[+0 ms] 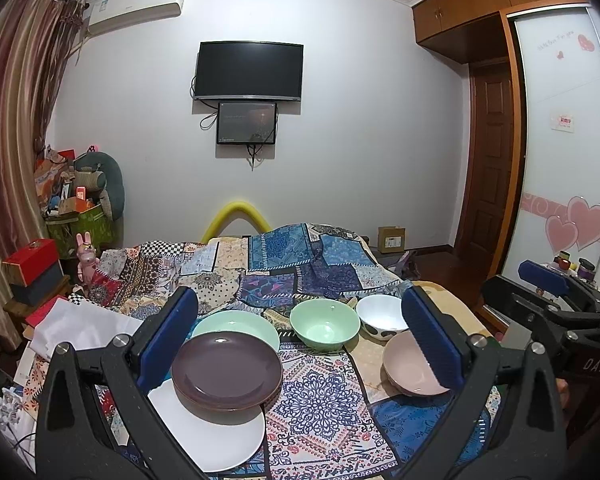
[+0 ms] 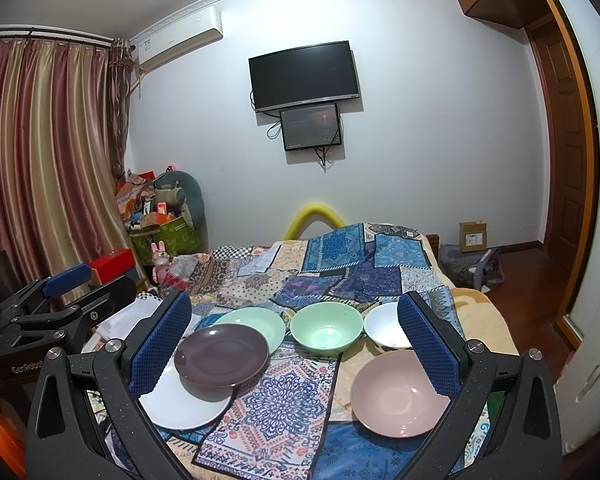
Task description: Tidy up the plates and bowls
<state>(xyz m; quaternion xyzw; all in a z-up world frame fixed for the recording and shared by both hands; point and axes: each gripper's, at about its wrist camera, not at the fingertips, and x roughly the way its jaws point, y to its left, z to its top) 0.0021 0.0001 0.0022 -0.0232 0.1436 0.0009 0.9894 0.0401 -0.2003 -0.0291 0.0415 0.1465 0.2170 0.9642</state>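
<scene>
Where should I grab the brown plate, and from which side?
Take the brown plate by its near-right rim, coming in low from the right. It lies tilted across the white plate and green plate, so that edge overhangs the cloth and leaves room for a finger beneath.

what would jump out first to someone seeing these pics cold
The loud patchwork cloth covering the bed, with dishes spread on it: a brown plate overlapping a white plate and a pale green plate on the left, and a green bowl, white bowl and pink bowl on the right. Next, the open blue-padded fingers framing each view, and the black TV on the far wall.
</scene>
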